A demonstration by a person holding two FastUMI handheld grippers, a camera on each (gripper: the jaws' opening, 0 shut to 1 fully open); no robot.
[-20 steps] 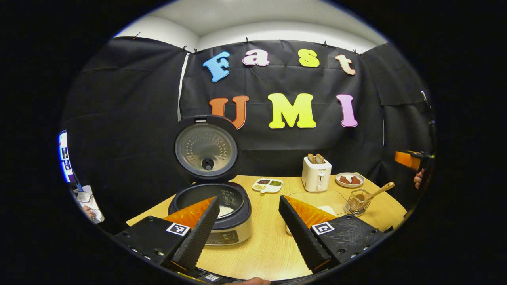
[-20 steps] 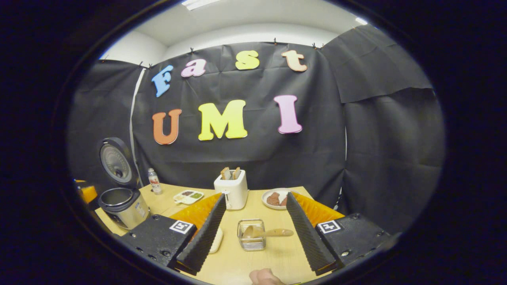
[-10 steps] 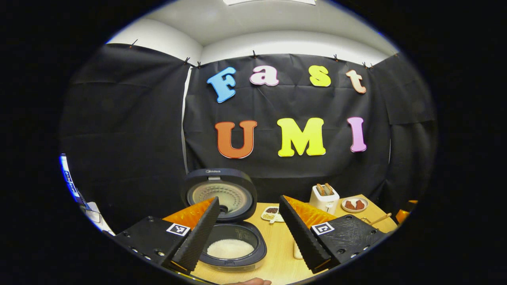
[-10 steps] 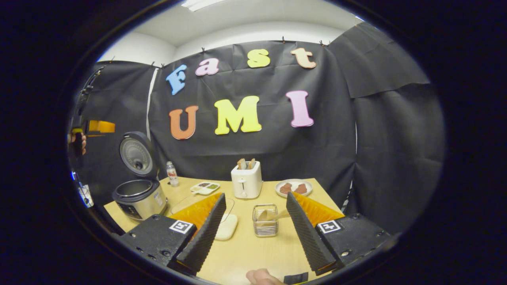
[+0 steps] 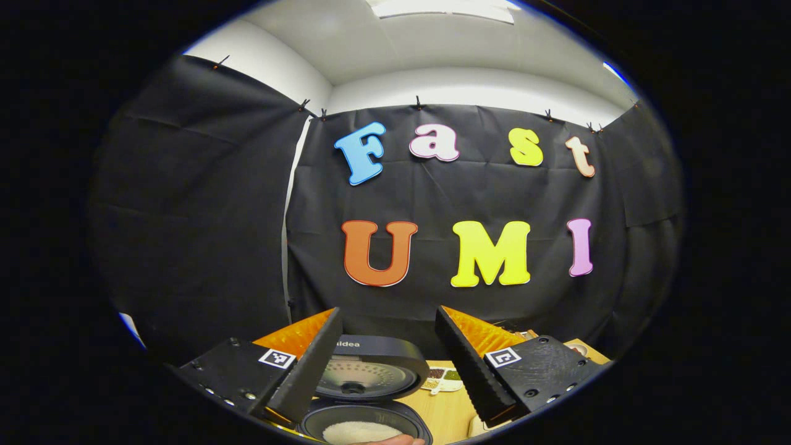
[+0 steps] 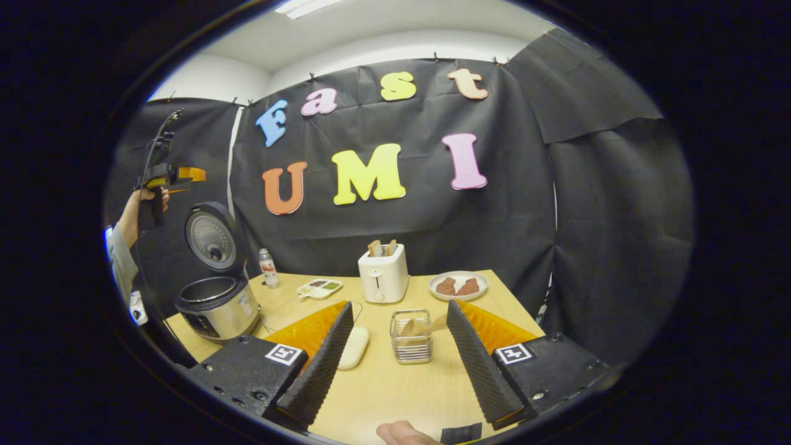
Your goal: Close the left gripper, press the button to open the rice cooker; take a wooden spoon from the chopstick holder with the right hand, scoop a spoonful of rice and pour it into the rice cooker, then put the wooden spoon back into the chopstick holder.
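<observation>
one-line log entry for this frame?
cooker: lid up, rice inside | spoon: in holder | left tongs: open | right tongs: open, empty

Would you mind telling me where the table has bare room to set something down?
Bare wood lies in front of the chopstick holder, toward the right gripper, and between holder and plate. Behind, the toaster, divided dish and rice cooker crowd it.

Even, bright light falls from a ceiling panel at twelve o'clock in the left gripper view and at eleven in the right gripper view. Shadows on the bench are soft and short. No glare, little blur. Straight lines bow strongly toward the rims, where detail smears.
</observation>
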